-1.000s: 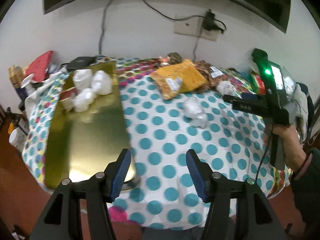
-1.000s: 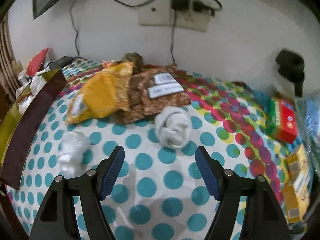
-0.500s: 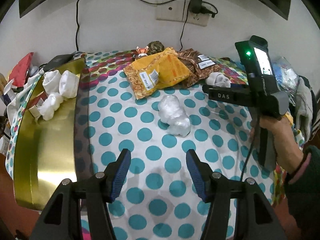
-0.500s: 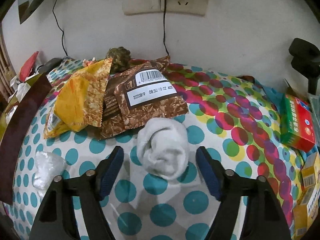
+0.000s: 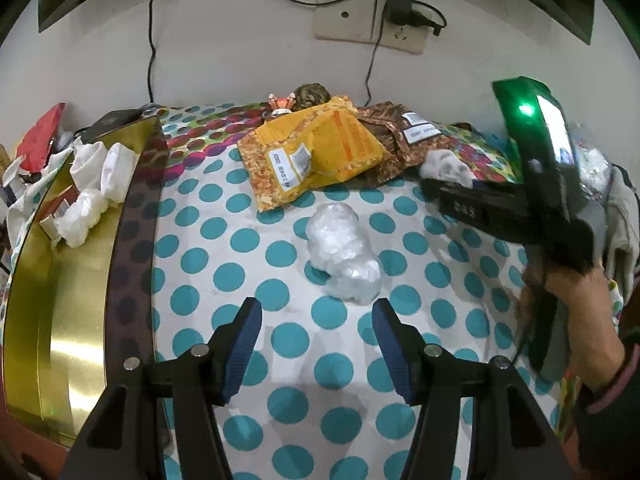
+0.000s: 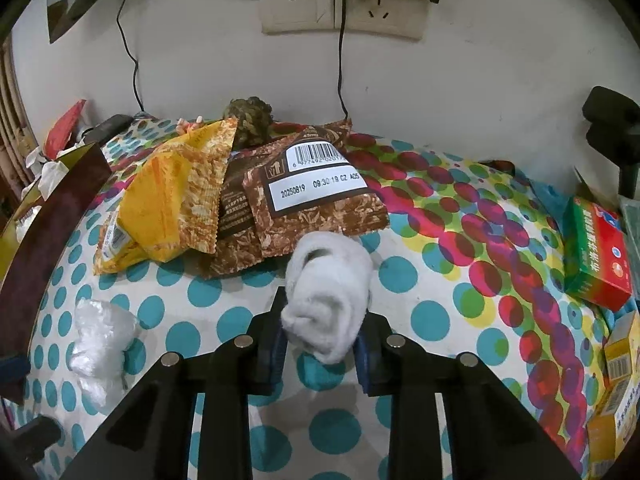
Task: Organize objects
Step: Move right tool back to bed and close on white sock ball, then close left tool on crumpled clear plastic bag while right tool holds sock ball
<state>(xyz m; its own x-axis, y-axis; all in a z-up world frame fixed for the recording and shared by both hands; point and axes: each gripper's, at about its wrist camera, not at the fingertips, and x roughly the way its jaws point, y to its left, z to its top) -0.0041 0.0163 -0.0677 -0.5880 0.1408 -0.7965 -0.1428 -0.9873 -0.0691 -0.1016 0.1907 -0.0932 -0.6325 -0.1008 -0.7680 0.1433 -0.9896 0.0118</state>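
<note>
My right claw is closing on the rolled white sock, pads pinching it just in front of the brown snack packet. My left claw hangs spread near the crumpled plastic bag. Next, I judge: lift the sock toward the gold tray.

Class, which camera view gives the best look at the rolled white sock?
The right wrist view: the rolled white sock fills the centre, between the right gripper's closing jaws. In the left wrist view the sock is small, distant and partly hidden behind that gripper.
</note>
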